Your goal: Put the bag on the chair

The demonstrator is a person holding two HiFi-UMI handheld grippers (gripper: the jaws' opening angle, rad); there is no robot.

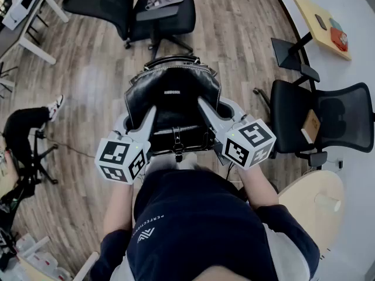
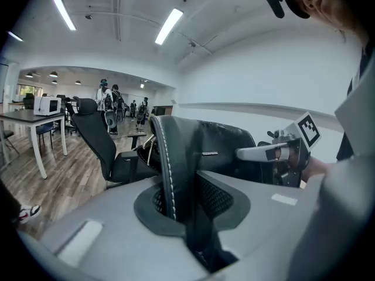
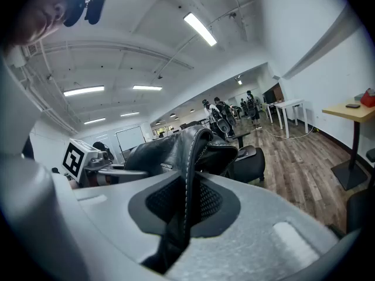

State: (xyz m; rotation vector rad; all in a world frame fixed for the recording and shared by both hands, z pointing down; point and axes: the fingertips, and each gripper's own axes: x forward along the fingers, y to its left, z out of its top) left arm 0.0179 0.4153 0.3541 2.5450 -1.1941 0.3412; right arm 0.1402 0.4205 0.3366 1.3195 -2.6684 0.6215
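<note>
A black leather bag (image 1: 173,101) with white stitching hangs in the air in front of me, held from both sides. My left gripper (image 1: 147,115) is shut on its left edge, and the stitched seam (image 2: 167,174) runs down between the jaws of the left gripper (image 2: 179,212). On the other side my right gripper (image 1: 204,105) is shut on the right edge, where the right gripper (image 3: 183,218) pinches a stitched fold of the bag (image 3: 161,151). A black office chair (image 1: 170,13) stands beyond the bag, with a grey object on its seat.
A second black chair (image 1: 328,119) with a brown package on it stands at the right, next to a round wooden table (image 1: 313,195). A yellow table (image 1: 321,17) is at the far right, a white desk (image 1: 26,22) at the far left. A seated person's leg (image 1: 26,122) shows at the left.
</note>
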